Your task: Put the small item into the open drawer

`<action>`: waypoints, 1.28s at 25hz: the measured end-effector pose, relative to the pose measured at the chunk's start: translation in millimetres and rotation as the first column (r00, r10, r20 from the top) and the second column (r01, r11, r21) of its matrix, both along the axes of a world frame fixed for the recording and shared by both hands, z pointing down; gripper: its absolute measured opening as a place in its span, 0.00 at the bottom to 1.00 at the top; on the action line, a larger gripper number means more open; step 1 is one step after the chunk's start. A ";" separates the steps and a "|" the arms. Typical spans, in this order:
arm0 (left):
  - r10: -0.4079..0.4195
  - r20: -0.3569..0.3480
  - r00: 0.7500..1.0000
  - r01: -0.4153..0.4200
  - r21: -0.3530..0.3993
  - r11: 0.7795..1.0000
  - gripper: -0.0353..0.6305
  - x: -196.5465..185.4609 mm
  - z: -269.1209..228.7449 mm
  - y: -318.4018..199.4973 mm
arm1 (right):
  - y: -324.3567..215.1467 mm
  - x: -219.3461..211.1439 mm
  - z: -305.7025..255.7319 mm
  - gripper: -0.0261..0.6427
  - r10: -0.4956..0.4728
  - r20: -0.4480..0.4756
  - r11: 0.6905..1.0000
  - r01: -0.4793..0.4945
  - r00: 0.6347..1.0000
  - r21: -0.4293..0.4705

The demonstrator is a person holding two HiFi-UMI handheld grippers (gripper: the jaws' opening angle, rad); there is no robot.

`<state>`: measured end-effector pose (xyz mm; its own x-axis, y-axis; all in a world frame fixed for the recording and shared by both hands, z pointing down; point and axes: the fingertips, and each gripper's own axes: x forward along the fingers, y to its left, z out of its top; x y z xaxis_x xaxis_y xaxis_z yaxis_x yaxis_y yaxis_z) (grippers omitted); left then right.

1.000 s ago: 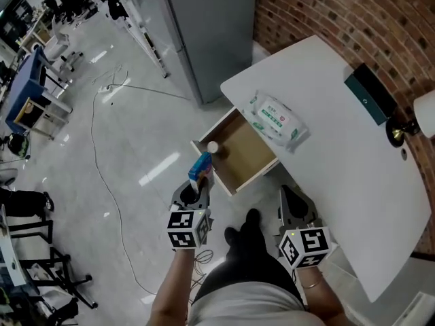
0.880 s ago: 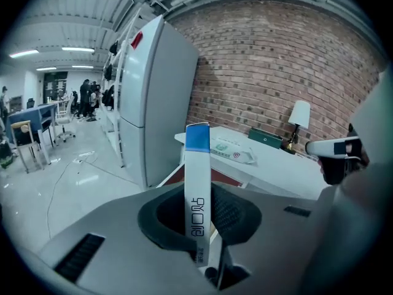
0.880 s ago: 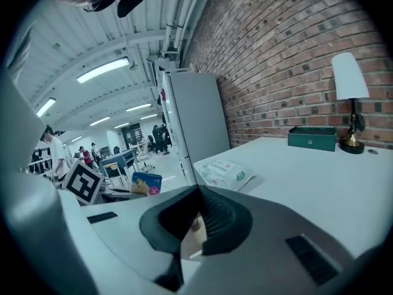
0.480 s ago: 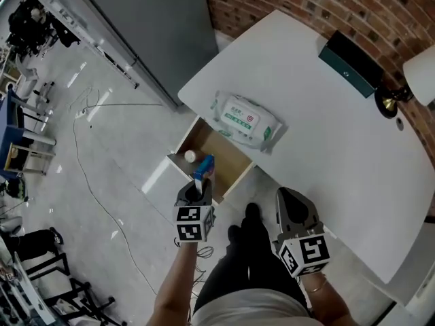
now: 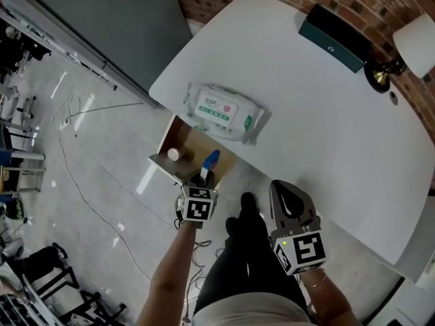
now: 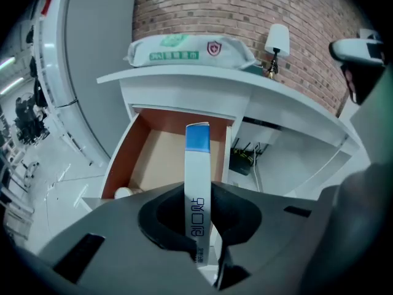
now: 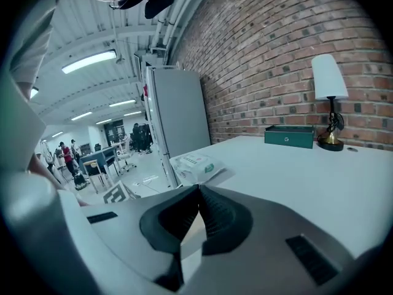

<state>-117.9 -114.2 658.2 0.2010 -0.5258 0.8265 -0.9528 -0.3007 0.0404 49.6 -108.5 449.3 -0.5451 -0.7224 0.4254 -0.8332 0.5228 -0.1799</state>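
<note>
My left gripper [image 5: 204,177] is shut on a flat white box with a blue end [image 6: 197,165] [image 5: 210,159], held edge-up just in front of the open wooden drawer [image 5: 165,141] [image 6: 134,146] under the white table [image 5: 319,114]. The box's blue end reaches over the drawer's front rim. A small white round item [image 5: 174,154] [image 6: 123,192] lies in the drawer's near left corner. My right gripper [image 5: 289,197] hangs below the table's near edge, jaws shut with nothing between them [image 7: 198,195].
A wet-wipes pack [image 5: 221,111] [image 6: 187,50] lies on the table just above the drawer. A green box [image 5: 336,28] and a lamp [image 5: 411,43] stand at the brick wall. A grey cabinet [image 5: 102,19] is to the left; cables [image 5: 75,155] trail on the floor.
The view has swung so the table and drawer sit lower left. My left gripper with the box has come closer to the drawer's front edge. The right gripper holds its place.
</note>
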 end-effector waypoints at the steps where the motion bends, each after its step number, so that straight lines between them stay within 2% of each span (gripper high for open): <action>1: 0.016 0.013 1.000 -0.016 -0.018 1.000 0.16 2.3 8.4 -1.5 | -0.4 2.3 1.1 0.05 0.008 -0.001 1.000 -0.008 1.000 0.001; 9: 0.113 0.090 0.989 -0.098 -0.160 0.982 0.16 7.5 70.3 -1.9 | 1.8 13.3 11.8 0.05 0.061 0.000 0.998 -0.061 0.998 0.001; 21: 0.186 0.129 0.974 -0.155 -0.222 0.963 0.16 13.9 116.5 -13.5 | 2.3 5.1 35.8 0.05 0.074 -0.008 0.997 -0.074 0.997 -0.036; 29: 0.286 0.162 0.944 -0.238 -0.264 0.935 0.16 16.6 138.1 -13.8 | -0.8 -3.5 43.7 0.05 0.067 -0.015 0.997 -0.068 0.998 -0.045; 32: 0.298 0.172 0.939 -0.245 -0.274 0.930 0.16 16.4 145.7 -11.5 | -0.9 -5.7 47.0 0.05 0.058 -0.020 0.997 -0.059 0.998 -0.046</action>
<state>-101.4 -125.7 803.9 0.1177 -0.2511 0.9608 -0.8308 -0.5549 -0.0433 43.9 -109.4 496.3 -0.4944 -0.7321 0.4686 -0.8655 0.4646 -0.1874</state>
